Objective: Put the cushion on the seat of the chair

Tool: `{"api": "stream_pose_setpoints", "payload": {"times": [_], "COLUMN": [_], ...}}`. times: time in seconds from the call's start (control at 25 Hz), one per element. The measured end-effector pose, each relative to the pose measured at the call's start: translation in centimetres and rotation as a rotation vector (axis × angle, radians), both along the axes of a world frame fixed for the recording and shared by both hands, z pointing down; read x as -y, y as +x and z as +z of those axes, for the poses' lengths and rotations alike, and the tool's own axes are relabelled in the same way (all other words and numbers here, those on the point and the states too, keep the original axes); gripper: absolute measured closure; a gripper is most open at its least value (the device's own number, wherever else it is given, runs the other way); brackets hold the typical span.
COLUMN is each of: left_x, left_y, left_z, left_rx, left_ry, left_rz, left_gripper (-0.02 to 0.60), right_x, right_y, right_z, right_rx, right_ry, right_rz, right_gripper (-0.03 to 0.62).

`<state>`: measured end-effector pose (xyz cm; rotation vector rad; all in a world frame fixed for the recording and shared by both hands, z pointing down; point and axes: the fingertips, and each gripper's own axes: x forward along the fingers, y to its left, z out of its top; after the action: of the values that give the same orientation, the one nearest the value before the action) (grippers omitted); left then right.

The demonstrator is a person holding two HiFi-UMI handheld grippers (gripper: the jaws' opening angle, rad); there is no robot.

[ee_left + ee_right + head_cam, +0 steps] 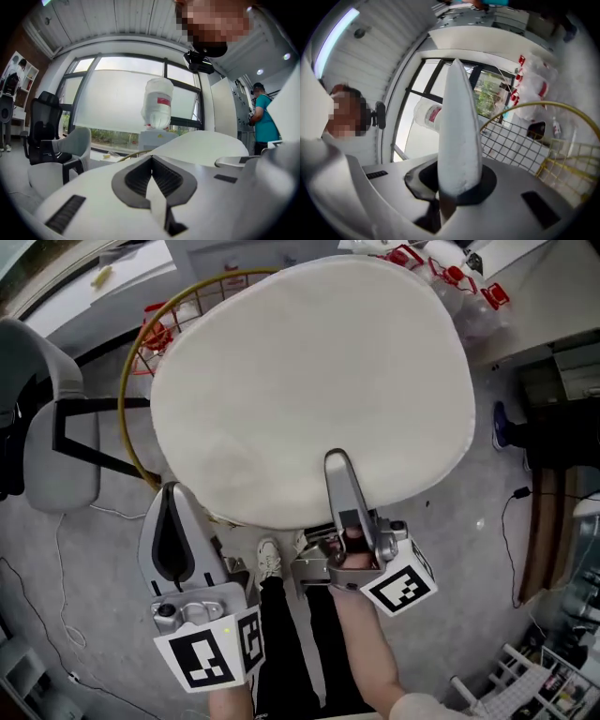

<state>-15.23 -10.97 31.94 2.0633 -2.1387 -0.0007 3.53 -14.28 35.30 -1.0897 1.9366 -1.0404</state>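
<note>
1. Two claws are seen at the near rim of the white cushion point(309, 381), which is spread over the yellow-framed wire chair point(127, 395) and hides most of it.
2. The cushion's edge is pinched by the right claw point(336, 463), whose jaws are closed narrowly on the fabric.
3. The left claw point(171, 491) is held just beside the rim, jaws brought together, with nothing seen between them.
4. Whether the cushion is resting on the seat cannot be told.

The right gripper point(339, 470) is held rolled onto its side, its jaws clamped on the edge of the cushion point(309, 381). The left gripper point(172, 493) is held alongside, jaws closed together and empty.
</note>
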Motion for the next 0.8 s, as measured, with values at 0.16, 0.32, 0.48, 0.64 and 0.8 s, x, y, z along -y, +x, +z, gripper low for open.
{"api": "stream_pose_setpoints", "payload": {"times": [0.16, 0.32, 0.48, 0.64, 0.8], "left_x": [-1.7, -2.8, -3.7, -4.1, -3.8], "left_y": [-0.7, -1.5, -1.4, -0.8, -0.6], "left_z": [5.3, 9.3, 11.5, 12.4, 13.2], "left_rx": [0.035, 0.028, 0.022, 0.02, 0.023], "left_ry": [-0.052, -0.104, -0.141, -0.164, -0.167], "left_rz": [-0.035, -0.051, -0.059, -0.053, -0.039], "left_gripper": [0.569, 0.569, 0.569, 0.569, 0.569], "right_x": [-0.8, -1.5, -2.5, -2.9, -2.6], "right_y": [0.0, 0.3, 0.8, 2.0, 1.9], "right_z": [5.9, 11.6, 16.6, 19.9, 22.5], "right_rx": [0.209, 0.365, 0.482, 0.547, 0.539], "right_ry": [-0.074, -0.168, -0.235, -0.285, -0.322], "right_rz": [-0.024, 0.021, 0.061, 0.11, 0.115], "right_gripper": [0.543, 0.543, 0.543, 0.543, 0.543]}}
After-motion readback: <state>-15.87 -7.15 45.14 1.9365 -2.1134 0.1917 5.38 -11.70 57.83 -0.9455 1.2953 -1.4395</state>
